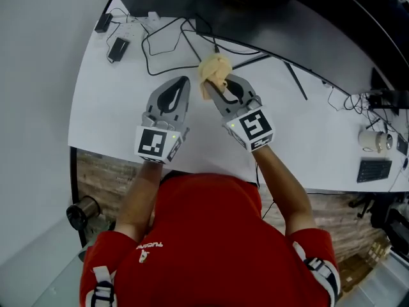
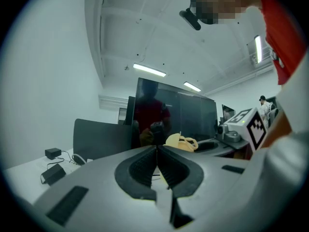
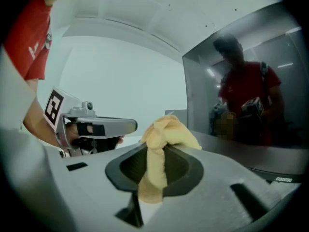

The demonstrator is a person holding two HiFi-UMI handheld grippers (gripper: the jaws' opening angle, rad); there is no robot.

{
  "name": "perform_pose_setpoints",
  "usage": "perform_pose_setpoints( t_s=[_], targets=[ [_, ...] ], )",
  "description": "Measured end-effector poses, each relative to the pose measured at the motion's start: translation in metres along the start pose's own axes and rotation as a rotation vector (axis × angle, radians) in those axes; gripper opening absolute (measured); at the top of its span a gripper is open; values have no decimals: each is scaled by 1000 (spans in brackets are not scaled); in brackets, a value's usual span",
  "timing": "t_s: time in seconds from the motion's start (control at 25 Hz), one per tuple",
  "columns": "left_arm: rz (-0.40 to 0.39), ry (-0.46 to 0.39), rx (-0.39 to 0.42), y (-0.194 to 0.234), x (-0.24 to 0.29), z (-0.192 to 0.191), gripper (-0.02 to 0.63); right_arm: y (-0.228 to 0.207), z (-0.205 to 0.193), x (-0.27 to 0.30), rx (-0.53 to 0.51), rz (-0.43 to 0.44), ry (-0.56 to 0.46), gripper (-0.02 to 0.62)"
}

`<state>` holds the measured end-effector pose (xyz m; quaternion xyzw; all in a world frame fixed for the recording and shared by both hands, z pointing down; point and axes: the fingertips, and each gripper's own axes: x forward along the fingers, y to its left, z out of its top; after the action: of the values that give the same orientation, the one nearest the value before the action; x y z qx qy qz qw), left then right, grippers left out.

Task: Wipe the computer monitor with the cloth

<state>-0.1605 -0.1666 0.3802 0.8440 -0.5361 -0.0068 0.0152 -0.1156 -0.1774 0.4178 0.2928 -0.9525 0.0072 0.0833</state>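
The cloth (image 3: 166, 129), yellow and bunched, is held pinched in the right tongs (image 1: 216, 87), with a wad pushed out past the tips. The monitor (image 1: 268, 5) is stood upright at the back of the white worktop (image 1: 102, 114). Its dark screen is found just ahead and to the right of the cloth; no contact is seen. The screen's long axis is laid sideways across the worktop, so sideways strokes are judged likely. The left tongs (image 2: 157, 149) are closed with nothing between them, beside the right pair. The right hand is judged the nearer for the wipe. Cables (image 1: 166, 43) are strewn beyond the tongs.
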Motion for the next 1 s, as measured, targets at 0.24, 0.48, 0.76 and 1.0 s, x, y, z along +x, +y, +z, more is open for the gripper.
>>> perform_pose_setpoints(
  t_s=[0.24,0.48,0.76,1.0],
  targets=[
    [-59,-28,3,-52,9,1,9,5,6,-60,-15,-50,-38,74],
    [-76,-10,28,-89,7,9,9,-4,7,-120,10,-143,-88,74],
    [-142,9,45,-133,7,12,9,-19,-1,-183,44,-240,-104,72],
    [-207,17,51,-166,8,9,9,-27,-5,-206,52,-289,-115,69]
  ],
)
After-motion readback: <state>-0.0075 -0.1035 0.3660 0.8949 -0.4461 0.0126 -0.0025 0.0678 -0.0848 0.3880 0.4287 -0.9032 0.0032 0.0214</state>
